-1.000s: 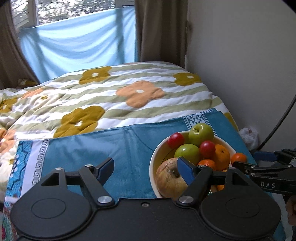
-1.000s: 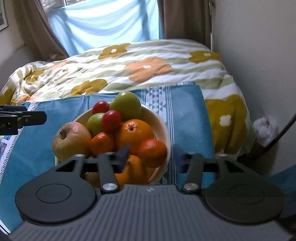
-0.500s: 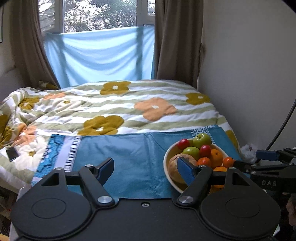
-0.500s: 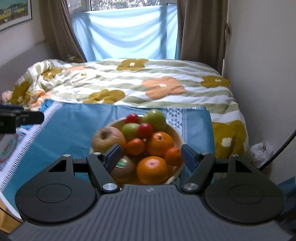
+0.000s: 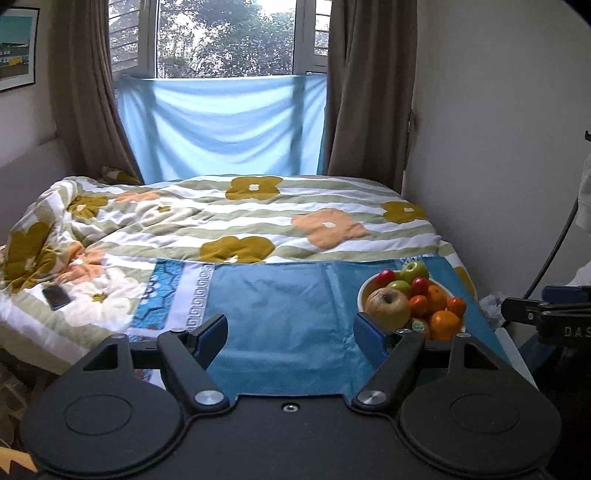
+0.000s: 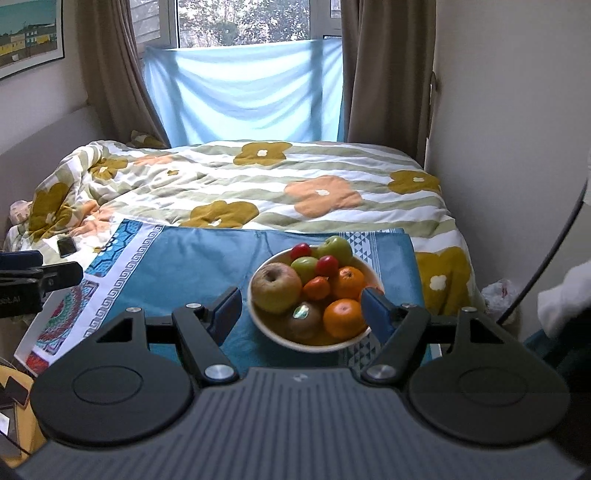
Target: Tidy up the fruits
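A bed fills the room under a curtained window, whose lower part is covered by a pale blue sheet. A framed picture hangs on the left wall. The bed carries a striped quilt with large flowers, and a blue cloth with a patterned border is spread over its near end. A dark phone lies on the quilt to the left of the cloth.

The bowl stands on the right part of the blue cloth. Counted in the right wrist view, it holds one large brownish apple, two green apples, two small red fruits, one kiwi with a sticker, and at least three orange citrus fruits; a fourth may sit behind the right finger.

The left gripper hangs over bare cloth, jaws wide apart and empty, with the bowl off to its right. The right gripper frames the bowl from above; its jaws are opening, and nothing is pinched between them.

Only the left wrist view shows all of the phone's surroundings and the right gripper's tip at its right edge. Only the right wrist view shows the cloth's round medallion pattern and the kiwi clearly. A crumpled plastic bag lies on the floor by the right wall.
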A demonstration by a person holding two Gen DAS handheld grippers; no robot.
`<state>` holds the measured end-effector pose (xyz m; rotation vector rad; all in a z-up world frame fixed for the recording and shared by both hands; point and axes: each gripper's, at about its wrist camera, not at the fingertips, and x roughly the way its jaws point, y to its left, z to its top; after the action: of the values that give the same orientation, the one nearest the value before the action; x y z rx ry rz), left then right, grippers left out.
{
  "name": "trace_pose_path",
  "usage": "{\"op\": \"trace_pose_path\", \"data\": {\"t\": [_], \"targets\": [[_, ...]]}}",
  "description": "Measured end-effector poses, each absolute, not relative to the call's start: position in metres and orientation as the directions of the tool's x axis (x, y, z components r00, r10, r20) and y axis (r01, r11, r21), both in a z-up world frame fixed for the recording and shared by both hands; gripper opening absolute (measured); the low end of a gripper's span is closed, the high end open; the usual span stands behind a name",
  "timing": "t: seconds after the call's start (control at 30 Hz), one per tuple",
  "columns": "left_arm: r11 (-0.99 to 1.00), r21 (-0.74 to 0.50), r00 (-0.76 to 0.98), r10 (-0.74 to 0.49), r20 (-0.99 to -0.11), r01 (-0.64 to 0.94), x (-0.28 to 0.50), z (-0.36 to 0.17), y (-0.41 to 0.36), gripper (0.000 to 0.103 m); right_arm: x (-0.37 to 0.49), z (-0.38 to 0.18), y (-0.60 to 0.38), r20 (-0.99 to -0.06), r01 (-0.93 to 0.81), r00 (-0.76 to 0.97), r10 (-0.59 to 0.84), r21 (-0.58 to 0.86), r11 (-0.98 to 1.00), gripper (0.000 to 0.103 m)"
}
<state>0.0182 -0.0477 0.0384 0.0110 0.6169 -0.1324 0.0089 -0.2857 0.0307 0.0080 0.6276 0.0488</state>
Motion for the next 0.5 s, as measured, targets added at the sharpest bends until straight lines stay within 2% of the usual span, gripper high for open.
{"op": "trace_pose_path", "data": {"t": [0.1, 0.17, 0.23, 0.5], "targets": [[0.993, -0.019, 0.81, -0.108, -0.577, 0.119, 0.005, 0.038, -0.039, 0.084, -0.007, 0.031, -0.276, -0.585, -0.032, 0.81, 0.037, 0.018, 0.999, 0.099], [0.995, -0.019, 0.818, -0.095, -0.568, 0.102, -0.004, 0.038, -0.034, 0.097, -0.016, 0.031, -0.269, -0.581, -0.023, 0.813, 0.026, 0.012, 1.0, 0.103], [0.996, -0.021, 0.826, -0.084, -0.557, 0.087, -0.012, 0.039, -0.029, 0.102, -0.023, 0.03, -0.265, -0.586, -0.014, 0.81, 0.017, 0.009, 1.0, 0.103], [0.998, -0.001, 0.829, -0.046, -0.557, 0.056, -0.026, 0.037, -0.022, 0.103, -0.033, 0.021, -0.255, -0.619, 0.012, 0.785, 0.001, 0.017, 1.0, 0.103]]}}
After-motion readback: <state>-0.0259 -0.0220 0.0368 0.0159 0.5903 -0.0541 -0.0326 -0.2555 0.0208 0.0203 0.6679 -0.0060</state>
